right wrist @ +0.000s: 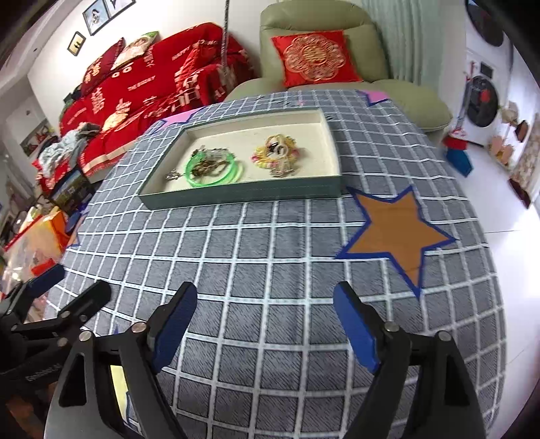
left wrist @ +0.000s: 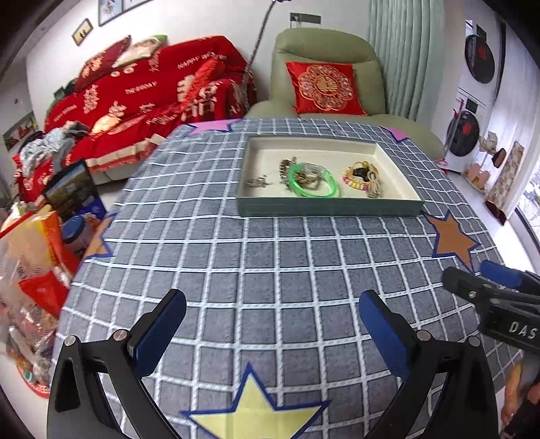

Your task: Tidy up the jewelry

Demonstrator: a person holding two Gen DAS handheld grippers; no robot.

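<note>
Both hand-held grippers — left and right — hover open and empty over the bench's near edge. Sorting looks unstarted: next, reach into the tray — the green bangle sits tangled.

Looked like a home living room, dressed for a wedding. Held a sofa draped in a red cover printed with double-happiness characters, a pale green armchair with a red embroidered cushion, framed pictures on the white wall, and pale green curtains. Also showed a table under a grey checked cloth and stacked white laundry machines at the far right.
</note>
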